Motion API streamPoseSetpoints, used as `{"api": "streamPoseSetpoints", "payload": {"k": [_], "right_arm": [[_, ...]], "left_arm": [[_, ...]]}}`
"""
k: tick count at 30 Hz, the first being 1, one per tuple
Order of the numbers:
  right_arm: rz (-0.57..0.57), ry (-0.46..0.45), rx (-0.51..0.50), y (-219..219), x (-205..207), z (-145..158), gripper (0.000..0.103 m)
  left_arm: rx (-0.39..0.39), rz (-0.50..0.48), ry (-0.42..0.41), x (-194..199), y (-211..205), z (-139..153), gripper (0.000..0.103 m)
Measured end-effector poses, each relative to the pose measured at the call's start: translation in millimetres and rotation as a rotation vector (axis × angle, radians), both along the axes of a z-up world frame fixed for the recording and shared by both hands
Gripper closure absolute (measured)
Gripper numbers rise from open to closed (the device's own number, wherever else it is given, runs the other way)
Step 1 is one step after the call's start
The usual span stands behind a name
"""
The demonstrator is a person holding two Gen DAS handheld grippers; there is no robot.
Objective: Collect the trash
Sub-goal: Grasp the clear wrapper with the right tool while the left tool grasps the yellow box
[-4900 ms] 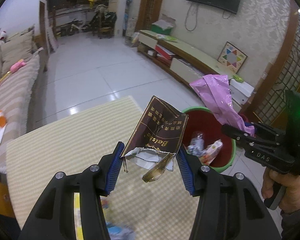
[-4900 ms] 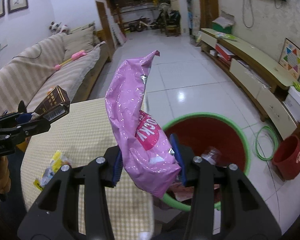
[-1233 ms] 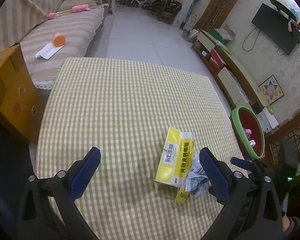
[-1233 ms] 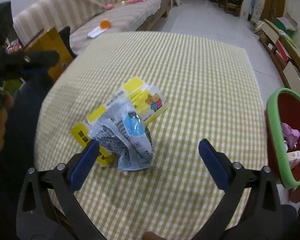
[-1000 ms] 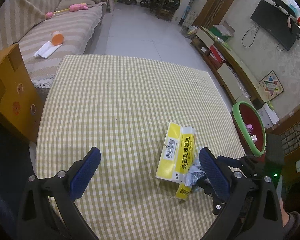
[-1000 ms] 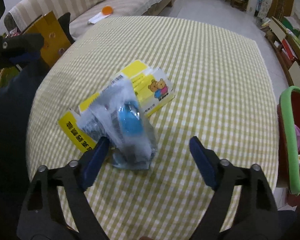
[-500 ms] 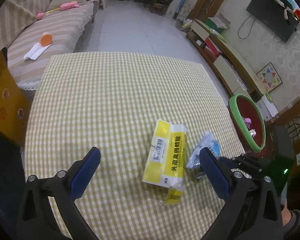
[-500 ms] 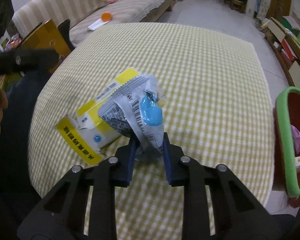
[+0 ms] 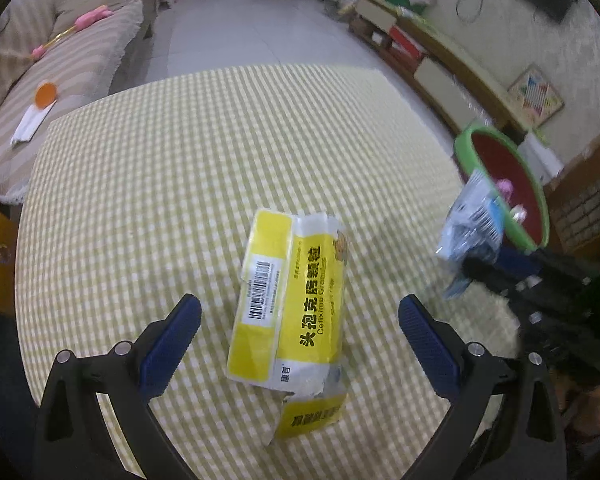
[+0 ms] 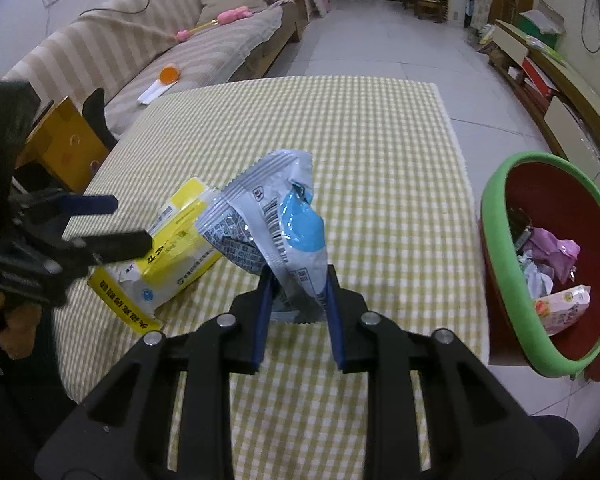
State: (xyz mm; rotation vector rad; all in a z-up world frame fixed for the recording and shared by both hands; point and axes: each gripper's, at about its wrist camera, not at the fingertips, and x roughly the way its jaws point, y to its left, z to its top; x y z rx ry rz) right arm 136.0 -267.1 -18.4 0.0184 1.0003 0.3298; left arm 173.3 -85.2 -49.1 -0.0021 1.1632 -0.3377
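A flattened yellow and white medicine box [image 9: 290, 304] lies on the checked tablecloth [image 9: 180, 152]; it also shows in the right wrist view [image 10: 168, 248]. My left gripper [image 9: 300, 328] is open, its blue pads on either side of the box, just above it. My right gripper [image 10: 298, 304] is shut on a crumpled silver and blue wrapper [image 10: 272, 224] and holds it above the table; the wrapper also shows in the left wrist view [image 9: 472, 220]. A red bin with a green rim [image 10: 512, 272] stands right of the table, with trash inside.
A striped sofa [image 10: 140, 52] runs along the far left with a pink toy and an orange lid on it. A yellow cardboard box [image 10: 64, 140] stands by the table's left edge. A low TV cabinet [image 9: 440, 68] lines the right wall. Tiled floor lies beyond.
My right gripper shut on the silver and blue wrapper and lifted it off the table toward the right. My left gripper came lower and closer over the yellow box, still open.
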Motion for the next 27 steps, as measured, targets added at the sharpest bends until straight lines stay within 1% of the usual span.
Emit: {"api": "streamPoseSetpoints", "payload": {"k": [3,6,8,12,15,17,19,23,25,27], "right_arm": [[-0.012,0.003,0.01,-4,1,-2,0.078],[-0.015,0.005,0.02,-6,0,-3,0.078],[-0.017,0.005,0.023,-5,0,-4,0.078],[-0.022,0.005,0.034,-7,0,-4,0.078],[-0.02,0.006,0.036,-10,-1,-5,0.078],[-0.02,0.009,0.037,-9,-1,-6,0.078],[-0.019,0.01,0.038,-10,-1,-6,0.078],[-0.017,0.015,0.041,-9,-1,-8,0.078],[-0.015,0.014,0.04,-9,-2,-8,0.078],[-0.013,0.011,0.039,-9,-3,-8,0.078]], "left_arm": [[0.047,-0.019,0.023,5,-7,-13,0.008],[0.069,-0.023,0.039,10,-8,-23,0.009],[0.071,-0.019,0.057,13,-7,-29,0.01],[0.071,-0.028,0.079,16,-11,-40,0.016],[0.06,-0.033,0.094,19,-11,-46,0.017],[0.074,-0.036,0.084,18,-14,-49,0.017],[0.084,-0.035,0.074,18,-17,-49,0.022],[0.086,-0.023,0.066,12,-20,-47,0.036],[0.069,-0.016,0.072,11,-16,-44,0.038],[0.051,-0.004,0.073,10,-12,-43,0.043]]}}
